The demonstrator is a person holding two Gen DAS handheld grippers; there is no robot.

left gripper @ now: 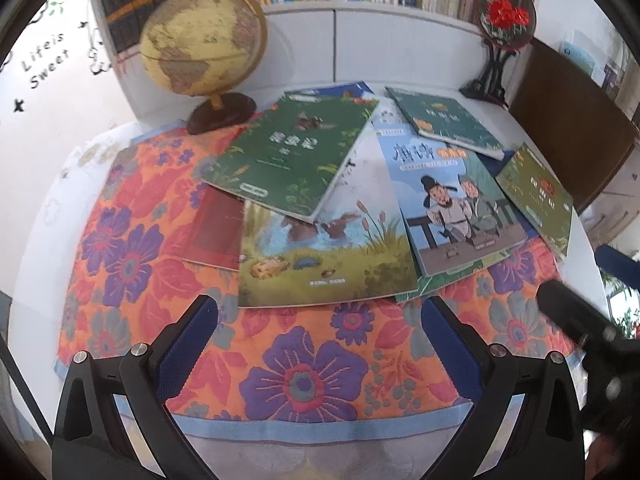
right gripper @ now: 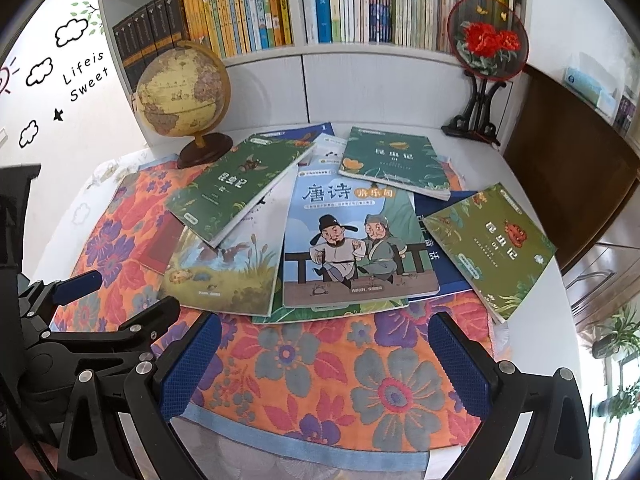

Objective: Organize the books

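Both hand-held grippers — left (left gripper: 320,344) and right (right gripper: 324,360) — hung released near the fanned-out books (right gripper: 352,236) mid-surface, where a careless pinch risked dragging the floral cloth (right gripper: 320,384) or sliding the overlapping green book (right gripper: 236,188) off the pile.

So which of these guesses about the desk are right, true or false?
1. Both grippers hold a book. False: the left gripper and right gripper are open and empty above the floral cloth.
2. A globe stands at the back left. True.
3. The books lie in a neat stack. False: they are scattered and overlapping.
4. The blue book with two cartoon figures lies face up. True.
5. The shelf behind is bare. False: it is full of books.
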